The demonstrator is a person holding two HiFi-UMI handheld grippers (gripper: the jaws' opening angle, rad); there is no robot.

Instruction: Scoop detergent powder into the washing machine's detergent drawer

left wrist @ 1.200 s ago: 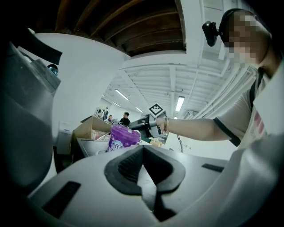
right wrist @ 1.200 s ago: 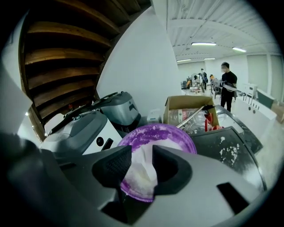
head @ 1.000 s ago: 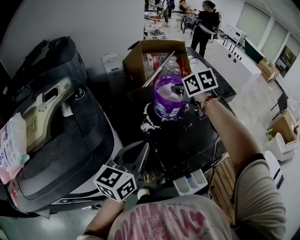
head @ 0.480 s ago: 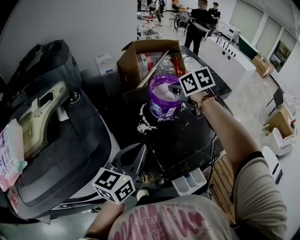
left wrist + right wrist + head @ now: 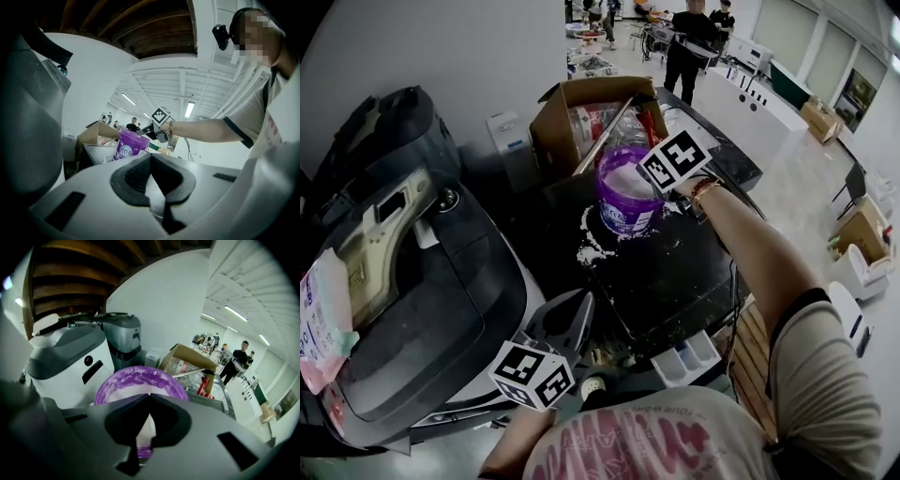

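Left tool [image 5: 579, 298], nearest the body, points level with its jaws shut together and nothing between them. Just to its right, at the near edge of the black table [image 5: 675, 281], the white plastic detergent drawer [image 5: 686, 358] stands pulled out, its compartments facing up. Farther along the table lies a patch of spilled white powder [image 5: 591, 246], just beside the foot of the round purple plastic detergent tub [image 5: 624, 208], which stands open and upright with white powder inside. Right tool [image 5: 652, 180] tilts down over the tub's rim, jaws closed tip to tip. Its own view shows only powder and purple rim through the slit below the tips. Behind the tub sits an open brown cardboard box [image 5: 581, 98], and people [image 5: 682, 42] stand well beyond.
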